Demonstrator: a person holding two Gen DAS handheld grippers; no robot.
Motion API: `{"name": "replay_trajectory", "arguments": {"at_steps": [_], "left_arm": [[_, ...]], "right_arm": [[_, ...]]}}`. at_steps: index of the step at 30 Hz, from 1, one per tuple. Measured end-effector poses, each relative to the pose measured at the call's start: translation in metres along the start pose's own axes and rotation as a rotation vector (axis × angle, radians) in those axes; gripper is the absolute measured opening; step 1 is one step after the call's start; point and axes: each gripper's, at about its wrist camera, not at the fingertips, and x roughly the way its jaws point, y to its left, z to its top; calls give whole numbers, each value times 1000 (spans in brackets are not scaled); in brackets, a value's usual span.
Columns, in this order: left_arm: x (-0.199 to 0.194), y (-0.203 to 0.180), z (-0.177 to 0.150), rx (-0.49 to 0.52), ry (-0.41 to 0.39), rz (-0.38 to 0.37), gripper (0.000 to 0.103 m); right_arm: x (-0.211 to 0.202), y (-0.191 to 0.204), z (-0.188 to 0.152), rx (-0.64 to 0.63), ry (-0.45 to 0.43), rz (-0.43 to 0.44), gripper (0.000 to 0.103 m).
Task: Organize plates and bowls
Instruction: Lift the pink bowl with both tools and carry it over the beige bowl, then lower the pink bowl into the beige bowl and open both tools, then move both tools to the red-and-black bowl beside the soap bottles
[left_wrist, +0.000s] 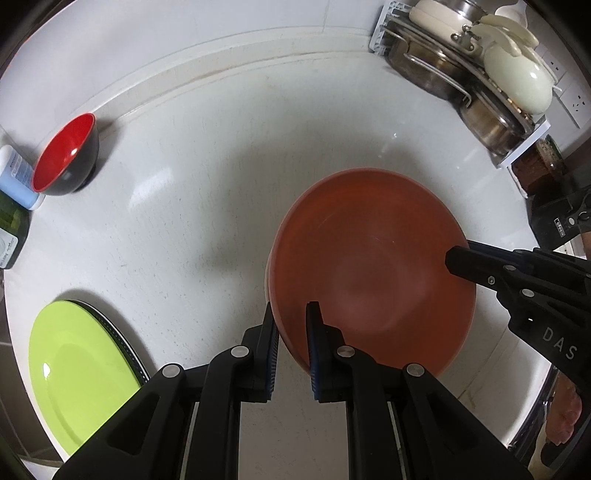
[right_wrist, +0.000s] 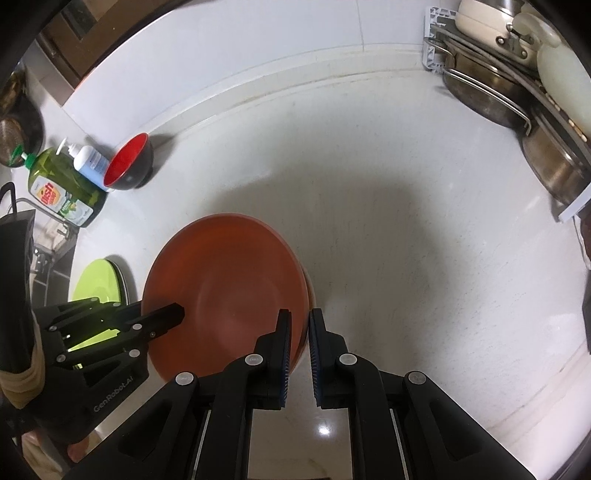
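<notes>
On the white counter (left_wrist: 192, 206), between your two grippers, sits the orange bowl (left_wrist: 369, 258), near the front edge. Your left gripper (left_wrist: 291, 314) straddles its near-left rim, one finger outside the wall and one inside, the jaws narrowed about the rim; whether the pads actually bite cannot be told. Your right gripper (right_wrist: 300, 321) does the same at the opposite rim, jaws close together with the rim between them; contact is likewise uncertain. A pale edge shows beneath the bowl's left side in the left view, possibly a second dish under it, though I cannot confirm that.

Status of the work: partly done, by my judgement. The green plate (left_wrist: 77, 376) lies at the left front corner on top of a dark-rimmed plate (left_wrist: 123, 347), which reads as a finished stack. The red bowl (left_wrist: 66, 155) stands alone at the back left beside the bottles (right_wrist: 70, 184), well apart from the orange bowl. Bowls remain ungrouped; that is what is left.
</notes>
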Motion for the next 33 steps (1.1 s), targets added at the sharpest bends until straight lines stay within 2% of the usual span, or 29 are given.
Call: {"name": "replay_trajectory", "arguments": {"at_steps": [8,14,15,18,19,33], "left_arm": [[1,-2,0,0,-7,13,17],[2,0,2,-16,-6,-9,36],[2,1,2,-18,-6,-11,39],[1,2,3,-20,-14,2,47],[0,2,3,-19,-19,8,49],[-22,22,6,-30,-90,56,55]], "right_arm": [[11,-2,-2,11,33,21,12],[13,-2,-2,12,42,29,13],[13,-2,-2,11,40,29,15],[13,-1,-1,3,37,26,32],[12,1,-1,-3,32,24,33],[-5,19,7,-51,-28,-1,33]]}}
